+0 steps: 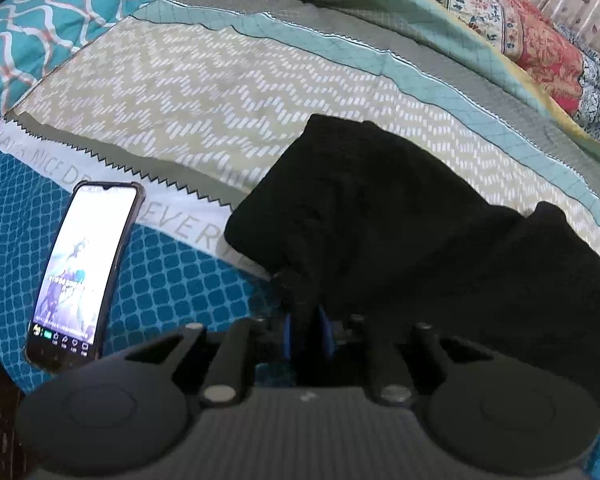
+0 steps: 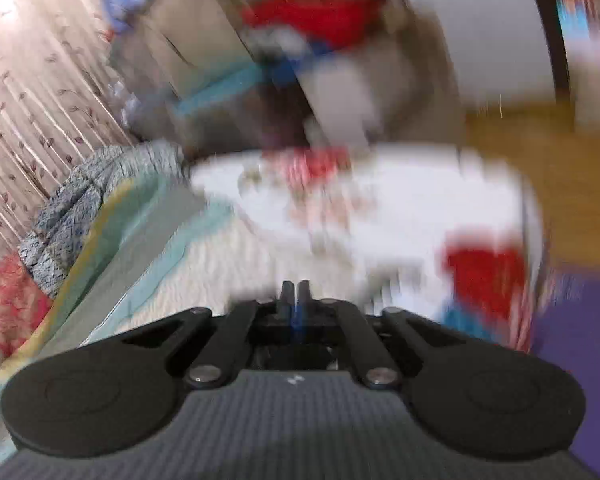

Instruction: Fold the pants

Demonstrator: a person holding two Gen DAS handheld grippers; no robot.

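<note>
Left tool (image 1: 308,320), lower centre of its view, pinches the near edge of the black pants (image 1: 400,232), which run up and right across the bed (image 1: 204,92); a phone (image 1: 82,272) lies left. Right tool (image 2: 295,292) shows jaws together, empty, pants absent from its blurred view. Left hand is nearer.

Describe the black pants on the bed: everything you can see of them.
The black pants are a soft, matte dark fabric, too dark to show seams or pockets. They lie bunched in a rumpled heap, partly folded, across the zigzag-patterned bedspread and its blue checked part. Their near edge runs down between the fingers of the left gripper, which are closed on a pinch of the cloth. A lit phone lies apart to their left.
</note>
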